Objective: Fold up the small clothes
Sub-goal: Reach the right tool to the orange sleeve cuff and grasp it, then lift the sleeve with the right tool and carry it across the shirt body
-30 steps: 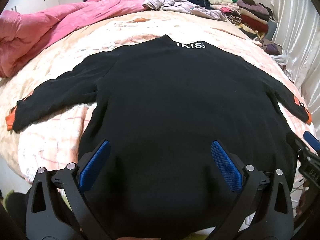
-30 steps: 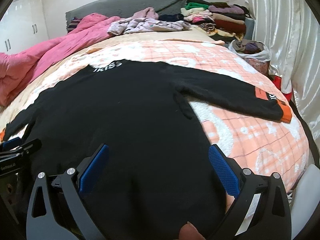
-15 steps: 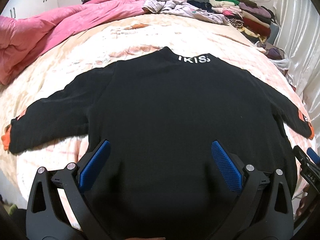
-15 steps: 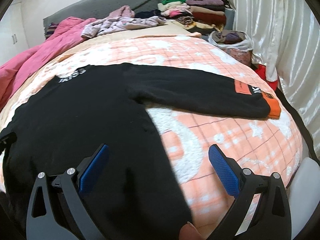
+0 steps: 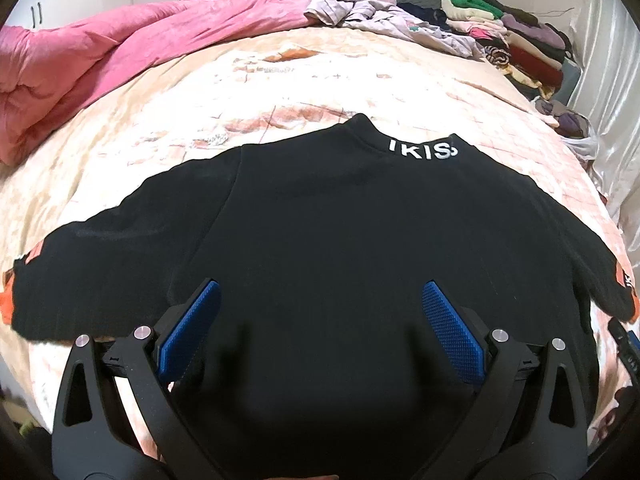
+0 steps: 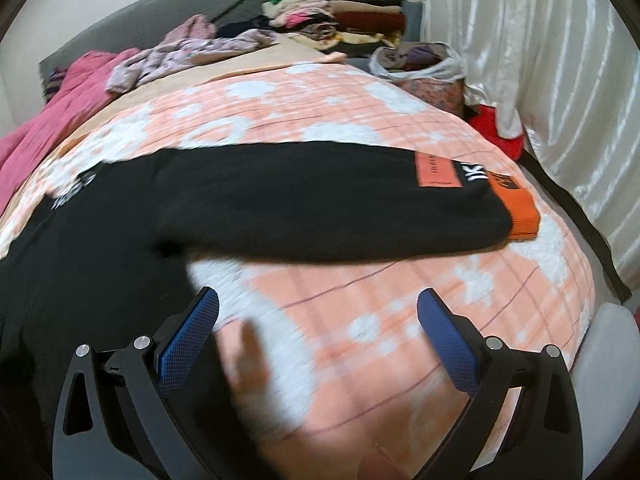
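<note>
A black sweater [image 5: 340, 232] with white letters on the collar lies flat on the bed, sleeves spread to both sides. My left gripper [image 5: 318, 300] is open and empty, hovering over the sweater's lower body. In the right wrist view the sweater's right sleeve [image 6: 320, 208] stretches across, ending in an orange cuff [image 6: 520, 212] with an orange patch. My right gripper [image 6: 318, 312] is open and empty above the bedspread, just below that sleeve and right of the sweater's body. The view is blurred by motion.
The peach patterned bedspread [image 5: 280, 92] covers the bed. A pink quilt [image 5: 100, 56] lies at the far left. Loose clothes [image 5: 368, 12] and a stack of folded clothes [image 5: 520, 44] sit at the head. A bag of clothes [image 6: 420, 68] and a white curtain [image 6: 560, 80] are to the right.
My right gripper has swung right, off the sweater's body toward the right sleeve. My left gripper has shifted slightly left and forward over the body. Both stayed open.
</note>
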{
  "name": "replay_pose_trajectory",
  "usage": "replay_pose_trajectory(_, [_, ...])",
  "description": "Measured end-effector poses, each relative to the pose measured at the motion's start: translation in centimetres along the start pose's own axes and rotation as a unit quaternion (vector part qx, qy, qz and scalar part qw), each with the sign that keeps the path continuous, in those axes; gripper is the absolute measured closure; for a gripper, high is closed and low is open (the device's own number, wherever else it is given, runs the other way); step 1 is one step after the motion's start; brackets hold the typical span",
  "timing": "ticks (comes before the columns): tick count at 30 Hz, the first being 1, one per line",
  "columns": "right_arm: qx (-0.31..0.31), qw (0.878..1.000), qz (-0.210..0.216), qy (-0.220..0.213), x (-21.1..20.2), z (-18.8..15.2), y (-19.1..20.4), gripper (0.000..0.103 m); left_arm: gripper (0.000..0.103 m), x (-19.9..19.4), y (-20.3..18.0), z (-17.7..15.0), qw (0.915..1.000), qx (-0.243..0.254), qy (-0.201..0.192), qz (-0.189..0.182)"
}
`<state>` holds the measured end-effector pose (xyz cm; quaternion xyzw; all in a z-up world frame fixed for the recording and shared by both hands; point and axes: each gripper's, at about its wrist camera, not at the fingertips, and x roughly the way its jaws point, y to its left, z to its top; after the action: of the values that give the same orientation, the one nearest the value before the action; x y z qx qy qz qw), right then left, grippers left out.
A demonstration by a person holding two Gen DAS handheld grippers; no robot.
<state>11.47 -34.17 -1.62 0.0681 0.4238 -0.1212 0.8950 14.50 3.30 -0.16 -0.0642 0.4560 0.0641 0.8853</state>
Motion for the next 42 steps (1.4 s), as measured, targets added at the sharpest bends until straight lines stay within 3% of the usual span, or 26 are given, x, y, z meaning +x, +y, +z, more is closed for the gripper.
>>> replay_pose_trajectory(9, [0.128,0.991,-0.006,0.035,3.2,2.6,-7.0,0.004,0.008,2.7,-0.8,1.9,0.9997,0.023,0.012,-0.005])
replay_pose_trajectory(15, [0.181,0.982,-0.023,0.051,5.2,3.2,-10.5,0.004,0.008,4.5,-0.8,2.6,0.9995,0.02,0.024,-0.004])
replay_pose_trajectory(19, [0.197,0.979,-0.035,0.032,6.2,3.9,-12.4,0.004,0.008,5.4,-0.8,2.9,0.9998,0.012,0.018,0.001])
replay_pose_trajectory(26, [0.271,0.962,0.043,-0.003,7.9,4.6,-16.2,0.005,0.008,6.3,-0.7,2.9,1.0,-0.002,0.004,0.001])
replay_pose_trajectory(27, [0.283,0.957,0.059,-0.012,7.9,4.3,-16.8,0.007,0.008,6.3,-0.6,2.8,1.0,-0.006,0.003,-0.003])
replay_pose_trajectory(28, [0.287,0.955,0.066,-0.02,7.8,4.3,-17.1,0.016,0.008,6.3,-0.4,2.8,1.0,-0.007,0.001,-0.005])
replay_pose_trajectory(29, [0.288,0.955,0.072,-0.029,7.5,4.1,-17.4,0.035,0.008,6.2,-0.4,2.8,1.0,-0.008,-0.001,-0.006])
replay_pose_trajectory(31, [0.293,0.95,0.094,-0.041,7.1,3.6,-18.0,0.064,0.008,5.9,-0.2,2.7,0.9999,-0.006,-0.009,-0.008])
replay_pose_trajectory(33, [0.312,0.942,0.114,-0.047,7.0,3.0,-18.9,0.078,0.008,5.6,-0.1,2.8,0.9998,-0.007,-0.015,-0.011])
replay_pose_trajectory(35, [0.317,0.937,0.131,-0.059,6.3,2.7,-19.2,0.083,0.008,5.2,0.2,2.9,0.9996,-0.009,-0.023,-0.014])
replay_pose_trajectory(42, [0.246,0.95,0.154,-0.117,1.7,5.0,-15.3,0.088,0.008,3.5,1.0,3.2,0.9988,-0.01,-0.045,-0.017])
